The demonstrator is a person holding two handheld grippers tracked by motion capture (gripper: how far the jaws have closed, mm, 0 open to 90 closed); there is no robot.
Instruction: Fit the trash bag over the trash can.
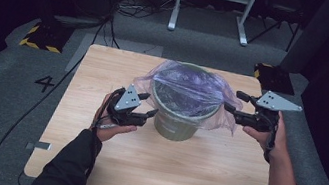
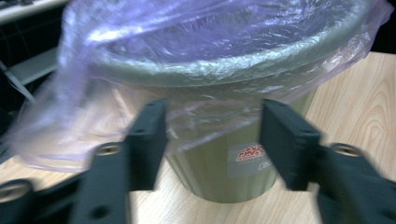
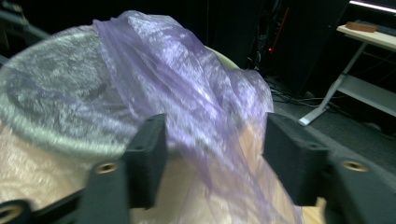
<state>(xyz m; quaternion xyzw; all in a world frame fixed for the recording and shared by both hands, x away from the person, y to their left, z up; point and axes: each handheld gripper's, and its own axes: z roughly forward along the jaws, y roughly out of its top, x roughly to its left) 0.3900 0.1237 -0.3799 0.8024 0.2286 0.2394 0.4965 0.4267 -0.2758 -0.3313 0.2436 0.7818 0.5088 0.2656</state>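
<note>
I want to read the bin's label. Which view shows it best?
The left gripper view: the red-and-white label faces the camera on the green bin, below the purple bag, though blurred. The high view shows the bin's wall without a readable label; the right gripper view shows mostly bag.

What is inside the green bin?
A thin purple plastic bag lines the green bin and spills over its rim. The crinkly film stretches across the opening, so the bottom of the bin cannot be seen.
</note>
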